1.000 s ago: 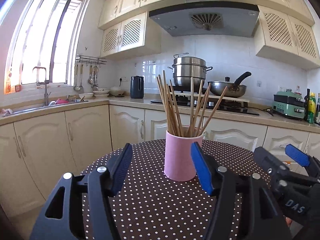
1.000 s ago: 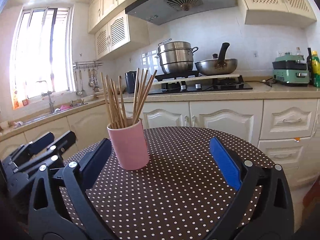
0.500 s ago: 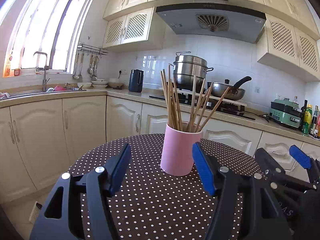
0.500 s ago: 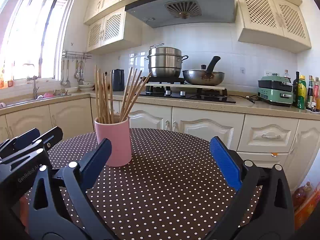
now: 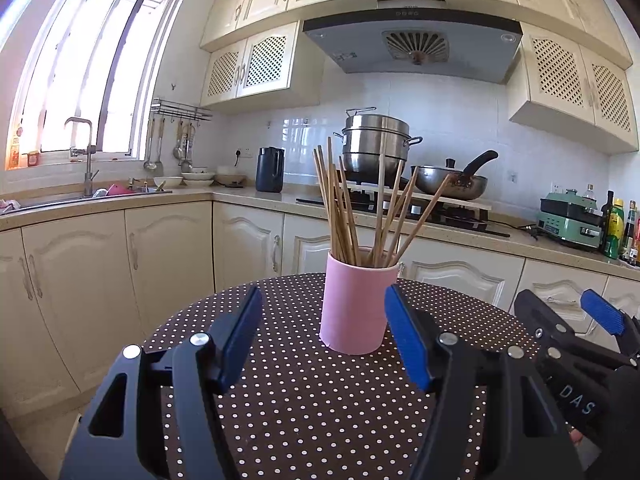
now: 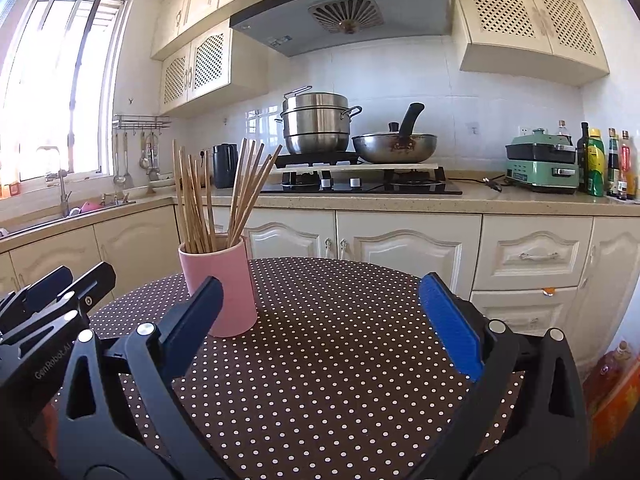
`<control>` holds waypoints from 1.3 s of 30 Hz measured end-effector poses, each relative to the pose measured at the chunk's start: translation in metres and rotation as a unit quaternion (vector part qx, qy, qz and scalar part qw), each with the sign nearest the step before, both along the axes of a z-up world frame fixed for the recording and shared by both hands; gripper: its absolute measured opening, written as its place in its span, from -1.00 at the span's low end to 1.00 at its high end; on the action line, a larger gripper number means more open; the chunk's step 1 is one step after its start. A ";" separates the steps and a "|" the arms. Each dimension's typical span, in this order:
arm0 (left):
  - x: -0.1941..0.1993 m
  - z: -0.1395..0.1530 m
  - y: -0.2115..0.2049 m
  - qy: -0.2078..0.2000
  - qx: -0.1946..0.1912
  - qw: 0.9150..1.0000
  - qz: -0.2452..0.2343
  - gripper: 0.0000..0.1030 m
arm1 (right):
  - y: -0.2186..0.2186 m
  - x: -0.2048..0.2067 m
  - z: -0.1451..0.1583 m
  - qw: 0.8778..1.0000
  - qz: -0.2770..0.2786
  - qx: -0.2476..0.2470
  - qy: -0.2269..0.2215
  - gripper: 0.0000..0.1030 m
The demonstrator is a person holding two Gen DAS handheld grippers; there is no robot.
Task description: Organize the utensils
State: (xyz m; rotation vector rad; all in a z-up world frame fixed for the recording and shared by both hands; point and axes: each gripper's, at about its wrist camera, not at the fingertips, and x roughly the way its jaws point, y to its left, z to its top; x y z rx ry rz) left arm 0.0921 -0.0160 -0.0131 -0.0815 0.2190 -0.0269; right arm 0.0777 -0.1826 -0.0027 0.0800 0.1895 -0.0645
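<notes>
From the left wrist view, the left hand-held gripper (image 5: pixel 323 344) is hovering low over the polka-dot bench (image 5: pixel 304 408) with its jaws standing apart and nothing between the pads. The pink cup (image 5: pixel 357 304) is sitting upright just ahead of it, slightly right of the gap, with the chopsticks (image 5: pixel 360 208) fanning out of its top at loose angles. A push forward from here is likely going to catch the cup wall on the right pad and slide or tip it, since the cup looks light and top-heavy with the sticks leaning.

From the right wrist view, the right hand-held gripper (image 6: pixel 320 320) is also hanging open and empty, with the pink cup (image 6: pixel 221 286) sitting near its left finger (image 6: pixel 192 320). A sideways sweep toward the left hand-held gripper (image 6: pixel 48 304) is risking a knock on the cup, or the two tools clashing, and splayed chopsticks (image 6: pixel 216 196) could snag and spill onto the bench (image 6: pixel 328 360).
</notes>
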 end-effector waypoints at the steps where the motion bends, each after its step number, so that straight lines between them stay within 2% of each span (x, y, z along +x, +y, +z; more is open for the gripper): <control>1: 0.000 0.000 0.000 0.001 0.002 1.000 0.003 0.23 | 0.000 0.000 0.000 1.000 -0.001 0.000 0.000 0.88; 9: 0.003 0.000 -0.001 0.008 0.011 1.000 0.016 0.23 | -0.003 -0.005 0.000 1.000 -0.004 0.005 -0.008 0.88; 39: 0.002 0.001 -0.001 0.003 0.013 1.000 0.008 0.23 | -0.011 -0.002 0.000 1.000 -0.014 0.017 0.000 0.88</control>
